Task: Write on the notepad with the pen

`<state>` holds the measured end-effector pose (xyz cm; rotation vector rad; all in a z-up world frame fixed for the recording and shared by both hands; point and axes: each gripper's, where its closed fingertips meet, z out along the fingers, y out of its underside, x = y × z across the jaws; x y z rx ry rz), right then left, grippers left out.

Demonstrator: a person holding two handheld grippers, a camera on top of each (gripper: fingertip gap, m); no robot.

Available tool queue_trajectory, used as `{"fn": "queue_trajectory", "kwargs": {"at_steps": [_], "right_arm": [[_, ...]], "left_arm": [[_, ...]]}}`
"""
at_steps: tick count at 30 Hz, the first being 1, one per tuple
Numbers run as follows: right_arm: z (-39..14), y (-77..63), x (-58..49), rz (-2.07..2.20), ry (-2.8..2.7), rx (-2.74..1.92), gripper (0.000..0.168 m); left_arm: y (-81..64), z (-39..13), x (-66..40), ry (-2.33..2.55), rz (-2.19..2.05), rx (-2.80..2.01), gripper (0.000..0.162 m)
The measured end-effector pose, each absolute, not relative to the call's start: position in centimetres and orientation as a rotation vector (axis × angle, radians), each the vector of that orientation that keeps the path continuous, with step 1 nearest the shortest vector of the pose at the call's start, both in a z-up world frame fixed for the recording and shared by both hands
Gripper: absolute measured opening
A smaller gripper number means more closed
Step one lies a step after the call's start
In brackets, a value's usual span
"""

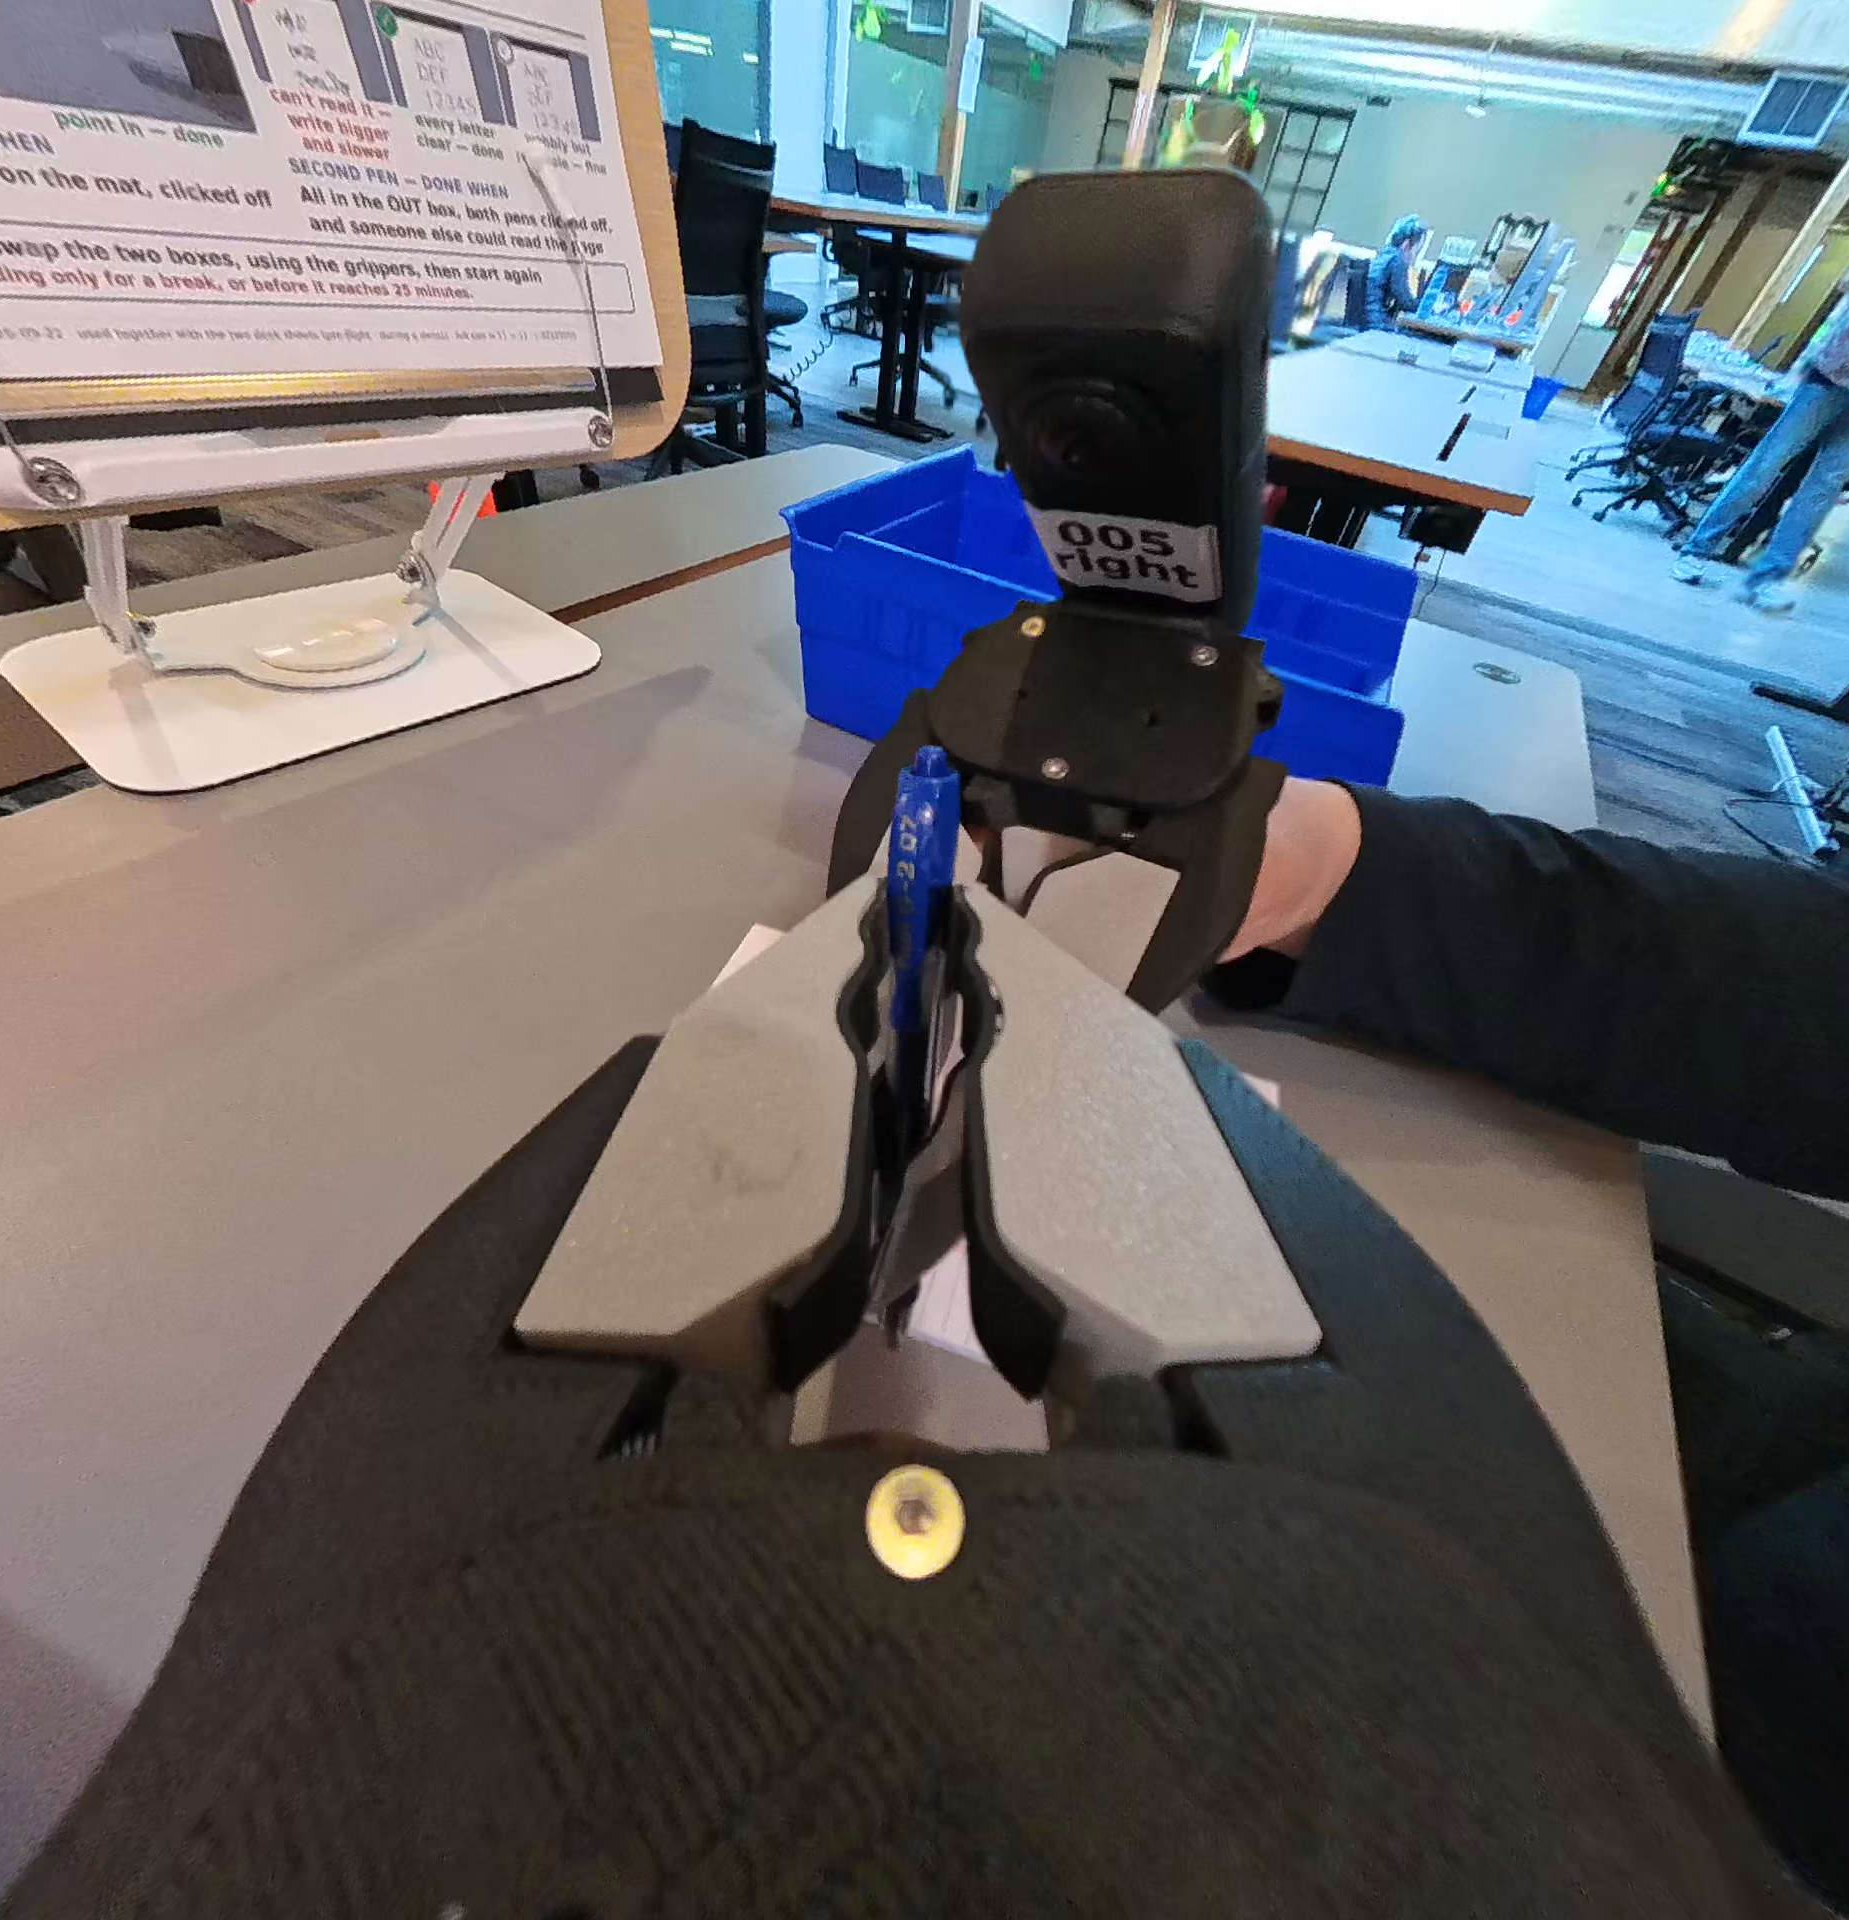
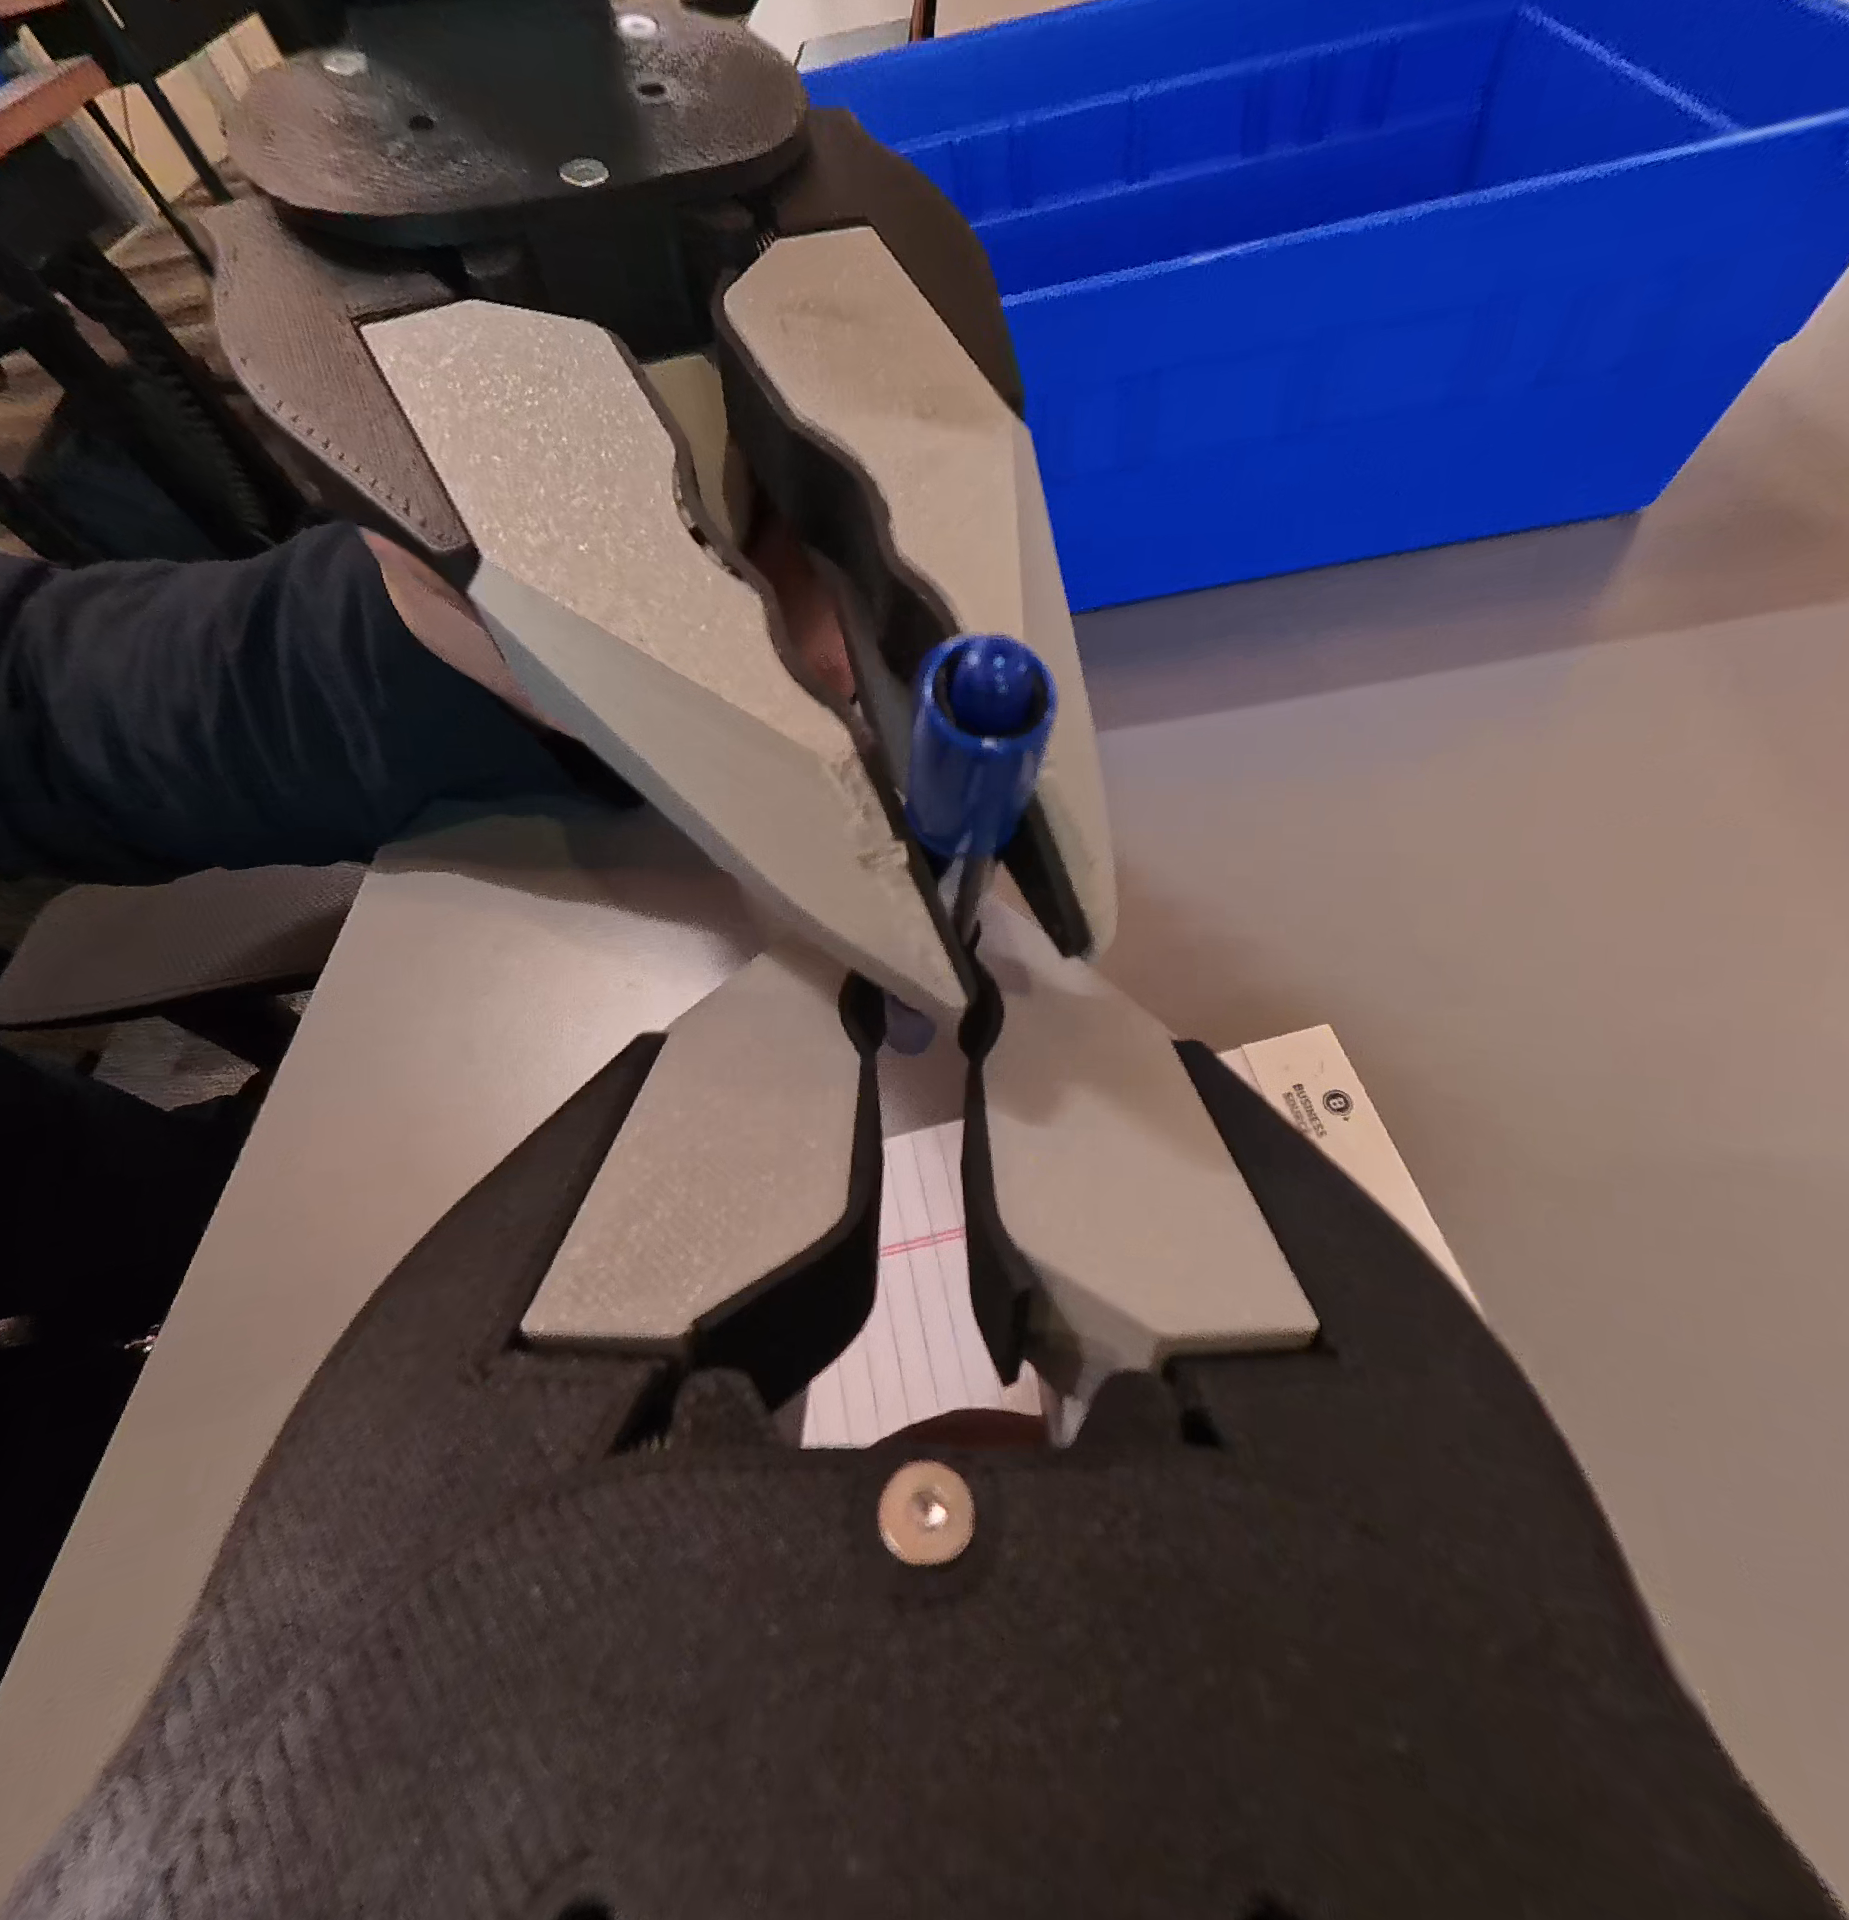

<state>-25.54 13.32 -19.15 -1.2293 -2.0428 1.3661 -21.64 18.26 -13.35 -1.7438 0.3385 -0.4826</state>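
My left gripper (image 1: 915, 904) is shut on a blue pen (image 1: 918, 831), which stands steeply with its clicker end up. In the right wrist view the left gripper (image 2: 1013, 956) comes in from the upper left with the pen (image 2: 977, 748) between its grey fingers. The pen's lower end is hidden behind the fingertips. My right gripper (image 2: 918, 1013) points down at the white lined notepad (image 2: 925, 1288). Its jaws stand a narrow gap apart with nothing held, and its tips are right by the left gripper's tips. The notepad (image 1: 941, 1309) also shows between the left fingers.
A blue divided bin (image 1: 899, 582) stands just behind the grippers, also in the right wrist view (image 2: 1367, 364). An instruction sheet on a white stand (image 1: 296, 312) is at the back left. A person's dark sleeve (image 1: 1522, 987) reaches in from the right. The grey table's edge (image 2: 276, 1143) is close. Some 8 centimeters of space lies between my two pairs of fingers.
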Motion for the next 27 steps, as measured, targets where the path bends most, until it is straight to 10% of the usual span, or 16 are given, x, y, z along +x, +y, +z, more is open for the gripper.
{"fn": "queue_trajectory", "kwargs": {"at_steps": [27], "right_arm": [[-13.2, 17.3, -24.6, 1.660, -1.663, -1.227, 0.003]], "left_arm": [[18.1, -16.7, -21.4, 0.373, -0.546, -1.883, 0.026]]}}
